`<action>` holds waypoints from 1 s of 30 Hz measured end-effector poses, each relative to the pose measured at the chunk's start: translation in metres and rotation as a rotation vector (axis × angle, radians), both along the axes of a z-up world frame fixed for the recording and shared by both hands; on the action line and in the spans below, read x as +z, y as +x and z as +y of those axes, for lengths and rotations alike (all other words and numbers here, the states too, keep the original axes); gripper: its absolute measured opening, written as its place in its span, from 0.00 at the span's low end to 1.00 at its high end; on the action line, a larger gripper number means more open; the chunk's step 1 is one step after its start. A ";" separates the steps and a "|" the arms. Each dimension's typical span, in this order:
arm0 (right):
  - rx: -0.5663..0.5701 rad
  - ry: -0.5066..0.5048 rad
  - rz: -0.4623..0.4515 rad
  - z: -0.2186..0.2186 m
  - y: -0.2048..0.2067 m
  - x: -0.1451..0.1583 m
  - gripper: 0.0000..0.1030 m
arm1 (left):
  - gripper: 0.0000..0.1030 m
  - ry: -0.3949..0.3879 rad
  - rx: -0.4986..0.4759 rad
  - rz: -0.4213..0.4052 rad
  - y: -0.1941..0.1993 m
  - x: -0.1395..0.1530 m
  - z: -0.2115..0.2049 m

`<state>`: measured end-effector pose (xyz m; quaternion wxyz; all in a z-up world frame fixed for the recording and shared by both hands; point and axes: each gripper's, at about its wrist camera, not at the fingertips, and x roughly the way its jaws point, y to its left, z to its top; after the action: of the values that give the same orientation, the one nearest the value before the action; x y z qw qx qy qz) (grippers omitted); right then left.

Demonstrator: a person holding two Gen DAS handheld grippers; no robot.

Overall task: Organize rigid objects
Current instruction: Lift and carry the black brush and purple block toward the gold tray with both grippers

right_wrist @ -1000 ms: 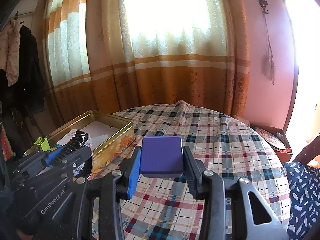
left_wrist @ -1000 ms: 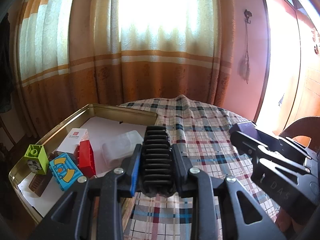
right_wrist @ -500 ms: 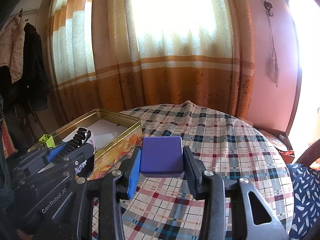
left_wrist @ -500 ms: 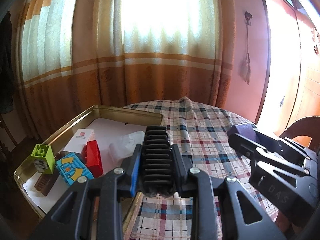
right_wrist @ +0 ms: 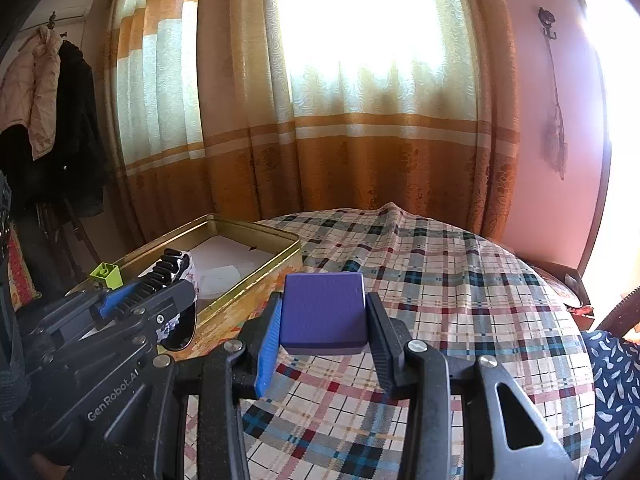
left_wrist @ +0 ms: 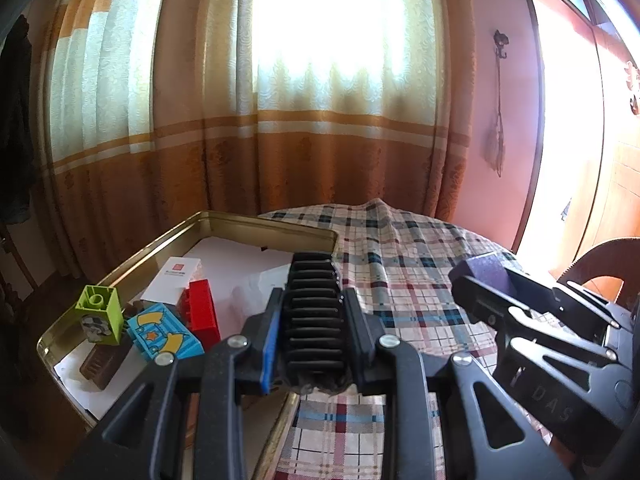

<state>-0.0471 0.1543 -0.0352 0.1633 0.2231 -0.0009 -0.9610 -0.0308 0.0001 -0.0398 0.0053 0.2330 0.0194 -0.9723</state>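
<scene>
I judge the sorting well along: inside the gold tin (left_wrist: 256, 222) lie a green block (left_wrist: 98, 312), a blue block (left_wrist: 164, 334), a red block (left_wrist: 202, 312) and a white card (left_wrist: 176, 278). My left gripper (left_wrist: 314, 316) is clamped on a ribbed black comb (left_wrist: 314, 304) above the tin's near edge. My right gripper (right_wrist: 322, 316) pinches a matte purple cube (right_wrist: 322, 308), right of the tin over the plaid tablecloth (right_wrist: 440, 280); both need placing.

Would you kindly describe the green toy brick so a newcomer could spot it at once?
Look at the gold tin tray on the plaid tablecloth. At its near left corner stands the green toy brick, beside a blue brick and a red brick. It alone is lime green, upright, with one round stud on top.
</scene>
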 end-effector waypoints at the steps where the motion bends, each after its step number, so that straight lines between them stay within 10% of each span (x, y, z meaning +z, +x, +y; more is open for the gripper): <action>1: 0.001 0.000 0.000 -0.001 0.000 0.000 0.42 | 0.26 0.001 0.001 -0.001 0.000 0.000 -0.001; 30: 0.033 -0.001 0.039 -0.015 0.014 0.002 0.42 | 0.26 0.002 0.041 0.030 0.011 0.000 -0.021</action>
<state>-0.0331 0.1389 -0.0328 0.1793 0.2041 0.0054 -0.9624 -0.0197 -0.0205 -0.0396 0.0246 0.2181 0.0249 -0.9753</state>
